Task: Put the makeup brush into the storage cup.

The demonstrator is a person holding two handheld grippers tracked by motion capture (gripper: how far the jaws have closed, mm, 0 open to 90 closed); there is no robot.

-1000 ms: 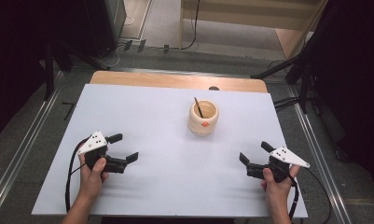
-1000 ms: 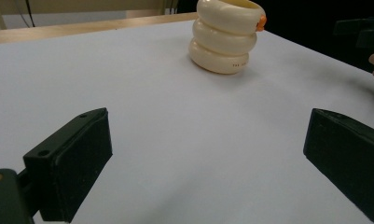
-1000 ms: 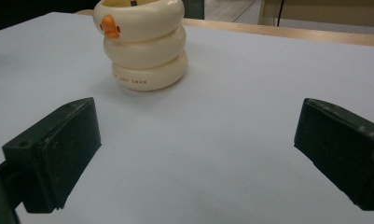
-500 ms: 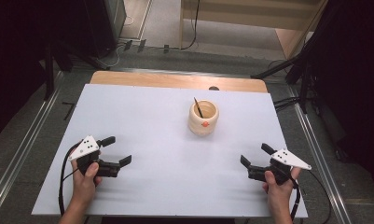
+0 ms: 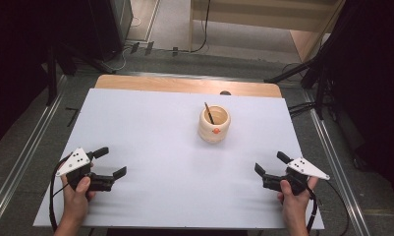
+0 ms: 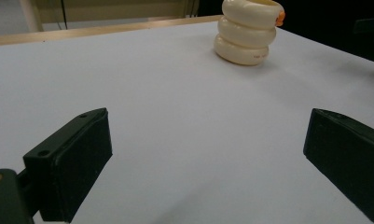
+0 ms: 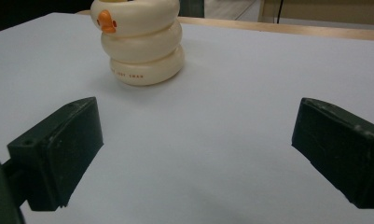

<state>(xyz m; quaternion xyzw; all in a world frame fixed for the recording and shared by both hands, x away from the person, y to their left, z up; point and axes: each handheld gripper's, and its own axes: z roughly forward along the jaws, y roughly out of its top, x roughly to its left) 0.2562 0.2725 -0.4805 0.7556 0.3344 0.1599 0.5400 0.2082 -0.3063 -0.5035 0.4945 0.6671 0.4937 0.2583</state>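
Room: a dim workspace with dark stands and cables on the floor around the table, and a pale wooden cabinet at the far end.
Surface: a white tabletop [image 5: 150, 128] with a strip of bare wood along its far edge; its near half is open white surface between the two grippers.
Holder: a cream pot [image 5: 214, 123] shaped like three stacked rings, standing upright on the far-middle part of the tabletop, somewhat right of centre.
Holder detail: a small orange beak-like knob [image 7: 105, 21] sits on the top ring, on the side that faces the person; fine print runs along the bottom ring, too small to read.
Contents: a thin dark stick [image 5: 209, 112] leans inside the pot, its upper end tilted toward the left rim.
Left gripper [image 5: 110, 162]: held in the person's left hand [image 5: 76, 199] at the near left of the table, pointing right and a little away; its jaws are spread wide with nothing between them but tabletop.
Left gripper, own view: the pot stands well beyond the jaws, toward the upper right.
Right gripper [image 5: 271, 163]: held in the person's right hand [image 5: 294, 201] at the near right of the table, pointing left and away; its jaws also stand wide apart and grasp nothing.
Right gripper, own view: the pot stands ahead, at the upper left, beak side facing the camera.
Spacing: both grippers are well apart from the pot and from each other.
Cables: a black cable [image 5: 52, 196] loops from the left gripper beside the forearm.
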